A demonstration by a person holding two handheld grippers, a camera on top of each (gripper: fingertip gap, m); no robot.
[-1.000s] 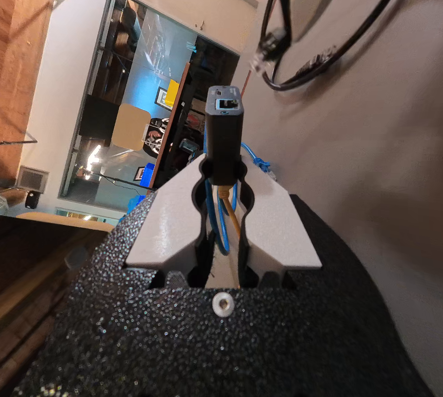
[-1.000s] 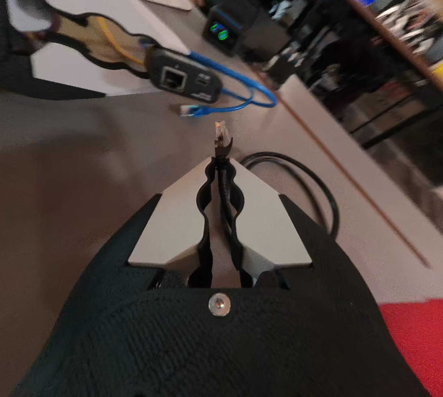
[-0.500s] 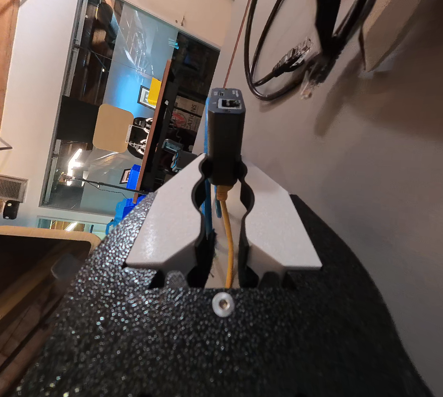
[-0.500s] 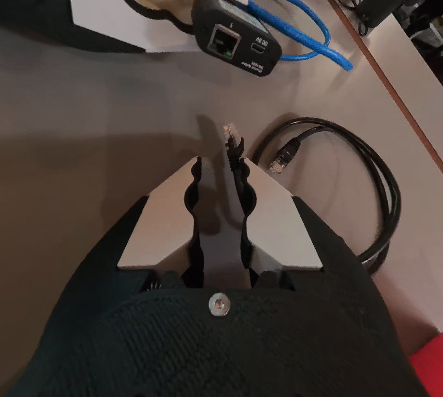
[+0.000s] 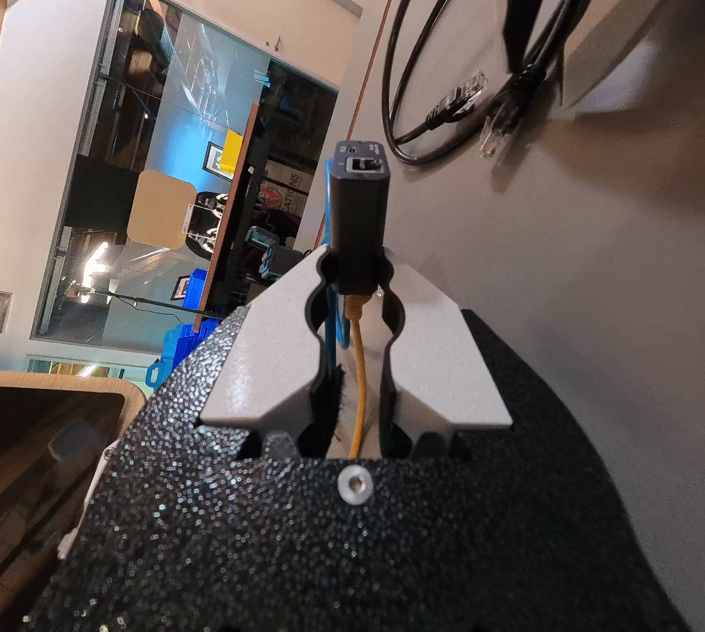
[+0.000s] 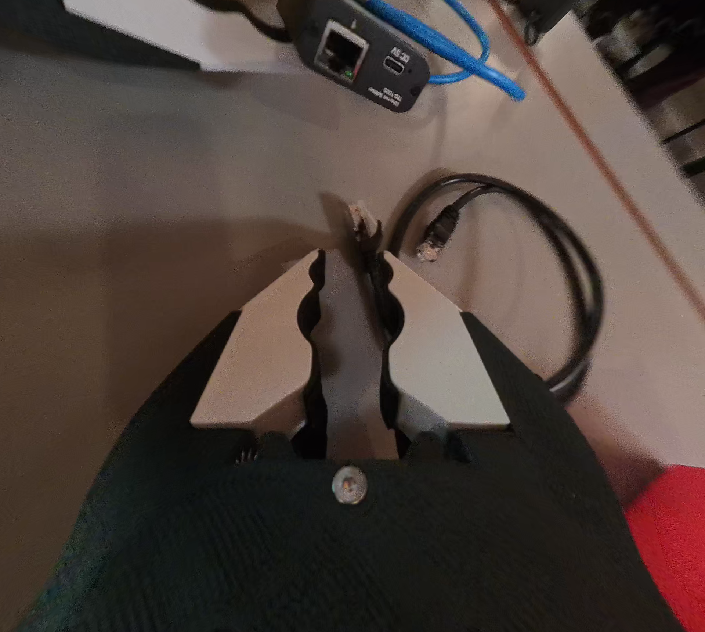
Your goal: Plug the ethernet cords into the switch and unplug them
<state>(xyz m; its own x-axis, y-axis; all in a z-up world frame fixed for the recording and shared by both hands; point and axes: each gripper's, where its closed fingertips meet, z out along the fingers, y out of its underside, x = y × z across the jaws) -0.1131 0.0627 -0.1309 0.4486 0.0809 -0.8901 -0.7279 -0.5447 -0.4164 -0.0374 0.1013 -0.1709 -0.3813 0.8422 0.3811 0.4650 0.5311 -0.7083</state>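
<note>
Left fingers (image 5: 278, 339) clamped on the rear end of the black switch (image 5: 358, 216), holding it end-up off the grey table (image 5: 553, 289). Empty ethernet port on the far face of the switch, small second socket beside it. Yellow cord (image 5: 358, 384) plugged into the near end, running back between the fingers of the left gripper (image 5: 356, 262). Blue cord (image 5: 330, 316) looping past the switch on its left side, against the left finger.

Right fingers (image 6: 427, 327) parted, not gripping, a clear gap between them. Right gripper (image 6: 353, 255) low over the table with the black cord (image 6: 583, 270) lying along the inside of its right finger; plug (image 6: 360, 218) of that end sticking out past the tips, pointed roughly toward the switch but well apart from it. Cannot tell whether the plug rests on the table or only against the finger. Rest of the black cord coiled on the table just to the right, its other plug (image 6: 437, 239) lying loose inside the coil. Blue cord looped on the table beyond the switch, free end near the copper-coloured table seam (image 6: 595, 155). Red surface (image 6: 671, 537) at the lower right corner.
</note>
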